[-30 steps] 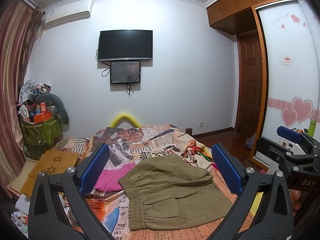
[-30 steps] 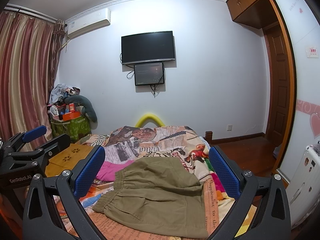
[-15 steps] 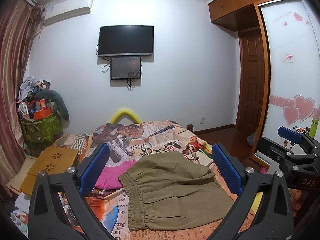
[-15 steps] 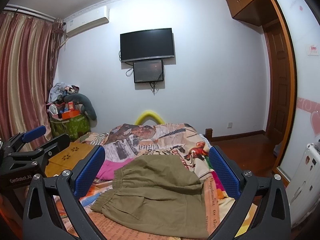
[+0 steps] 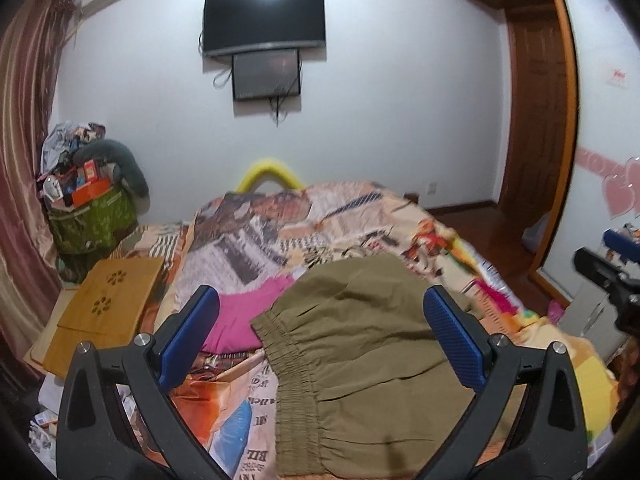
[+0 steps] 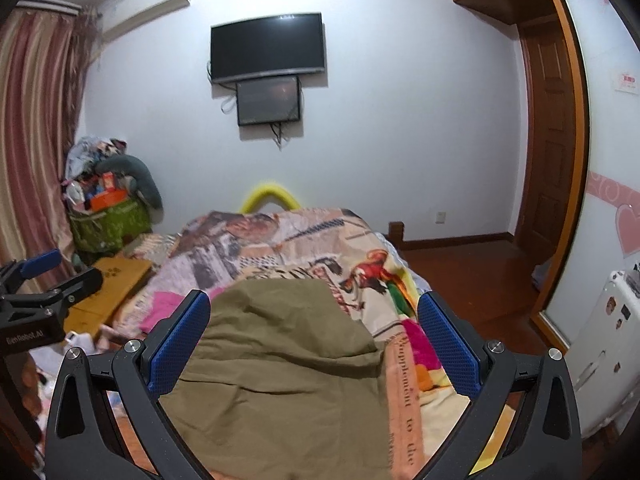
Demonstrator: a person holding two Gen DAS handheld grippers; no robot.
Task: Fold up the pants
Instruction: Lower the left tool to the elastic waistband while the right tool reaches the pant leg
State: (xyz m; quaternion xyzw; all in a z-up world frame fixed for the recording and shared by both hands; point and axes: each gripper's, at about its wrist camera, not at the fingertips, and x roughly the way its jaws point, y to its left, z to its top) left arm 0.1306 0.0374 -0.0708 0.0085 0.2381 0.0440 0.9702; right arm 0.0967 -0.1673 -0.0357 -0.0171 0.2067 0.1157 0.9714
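Olive-green pants (image 5: pixel 360 364) lie spread on the bed, elastic waistband toward the left. They also show in the right wrist view (image 6: pixel 280 368). My left gripper (image 5: pixel 320 336) is open and empty, hovering above the waistband side of the pants. My right gripper (image 6: pixel 314 344) is open and empty, above the right part of the pants. Each gripper's body shows at the edge of the other's view.
The bed has a printed cover (image 5: pixel 304 232). A pink garment (image 5: pixel 244 320) lies left of the pants. A wooden lap desk (image 5: pixel 108 304) sits at the bed's left. A cluttered green basket (image 5: pixel 92 220) stands by the curtain. Wardrobe and door are right.
Both grippers have tilted down and moved forward toward the pants, which now fill more of each view. Both stay open.
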